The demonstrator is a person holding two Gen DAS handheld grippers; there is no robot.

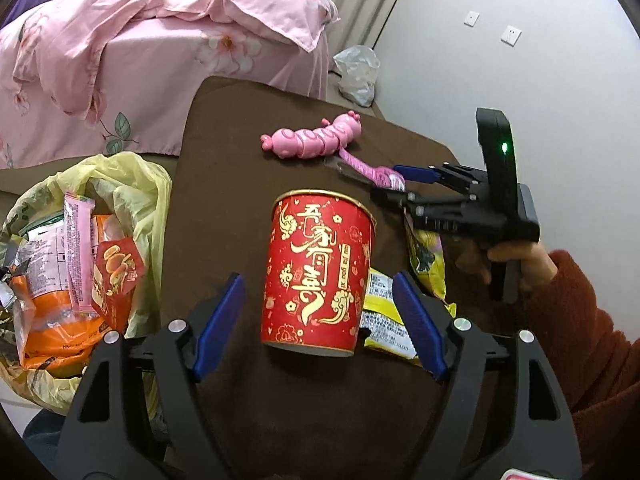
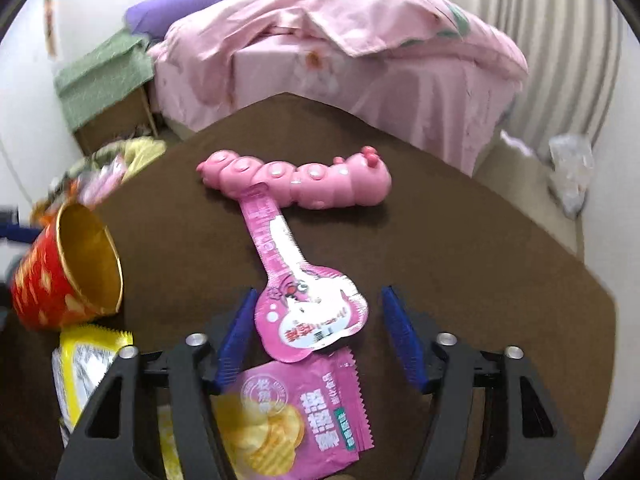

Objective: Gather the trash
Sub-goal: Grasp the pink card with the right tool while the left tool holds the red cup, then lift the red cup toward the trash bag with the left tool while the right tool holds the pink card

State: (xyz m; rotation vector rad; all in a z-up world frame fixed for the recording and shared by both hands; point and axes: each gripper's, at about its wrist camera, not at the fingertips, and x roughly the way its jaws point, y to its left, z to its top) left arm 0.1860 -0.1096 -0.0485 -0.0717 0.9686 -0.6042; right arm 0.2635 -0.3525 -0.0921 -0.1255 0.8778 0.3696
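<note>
A red paper cup (image 1: pixel 318 272) with gold writing stands on the brown table (image 1: pixel 240 140), between the fingers of my open left gripper (image 1: pixel 320 296); it also shows in the right wrist view (image 2: pixel 60 272). My right gripper (image 2: pixel 316 300) is open around the wide end of a pink guitar-shaped wrapper (image 2: pixel 308 312). In the left wrist view this gripper (image 1: pixel 400 184) is at the right, by the pink wrapper (image 1: pixel 368 170). A pink chip packet (image 2: pixel 296 408) lies under it. Yellow wrappers (image 1: pixel 384 316) lie right of the cup.
A yellow trash bag (image 1: pixel 80 248) full of wrappers hangs at the table's left edge. A pink caterpillar toy (image 2: pixel 300 180) lies at the table's middle. A bed with a pink quilt (image 1: pixel 160 40) stands behind. A clear plastic bag (image 1: pixel 358 74) lies on the floor.
</note>
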